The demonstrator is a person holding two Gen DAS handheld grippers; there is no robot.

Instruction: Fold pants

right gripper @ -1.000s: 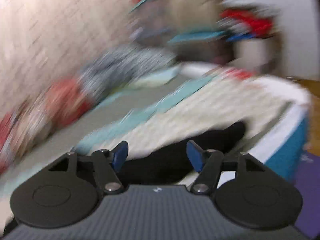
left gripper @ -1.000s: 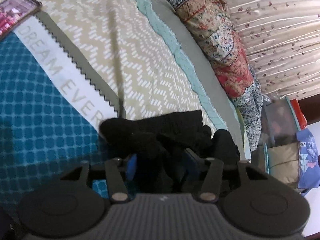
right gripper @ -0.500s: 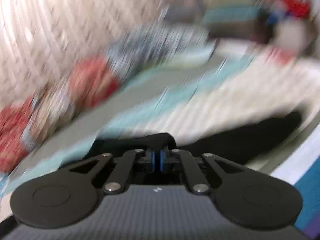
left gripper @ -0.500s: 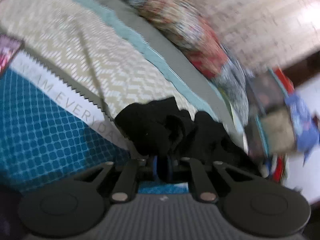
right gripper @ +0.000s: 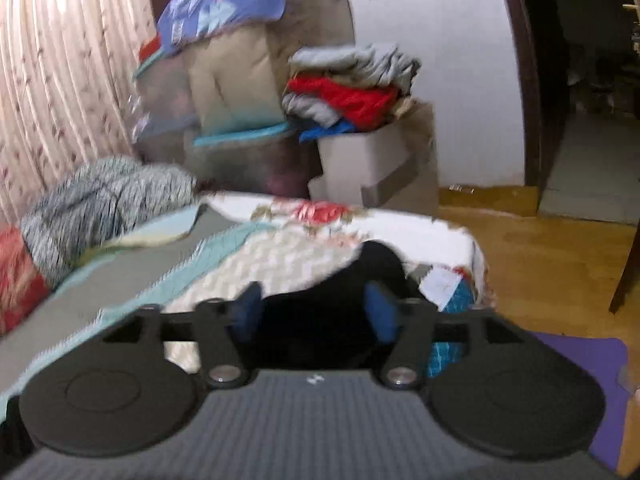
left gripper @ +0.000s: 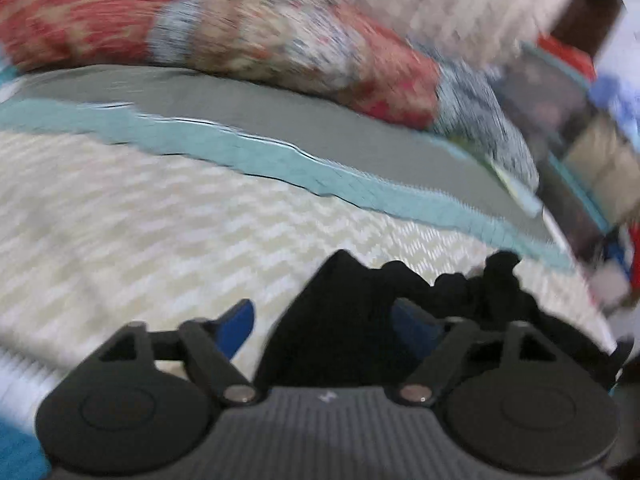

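Observation:
The black pants (left gripper: 340,320) lie bunched on the beige zigzag bedspread (left gripper: 120,216). In the left wrist view my left gripper (left gripper: 324,324) is open, its blue pads on either side of a raised black fold. In the right wrist view the pants (right gripper: 320,312) stretch toward the bed's foot corner. My right gripper (right gripper: 312,312) is open just above the black cloth, pads apart on either side of it. Both views are motion-blurred.
A red and blue patterned quilt roll (left gripper: 240,40) lies along the bed's far side by the curtain (right gripper: 60,80). Stacked bedding and clothes (right gripper: 344,92) stand past the bed's foot. Wooden floor (right gripper: 540,264) and a purple mat (right gripper: 580,360) lie at the right.
Both grippers were shut on the black pants half a second ago and have now opened, letting the cloth go. Both cameras have swung, the left toward the quilt, the right toward the bed's foot.

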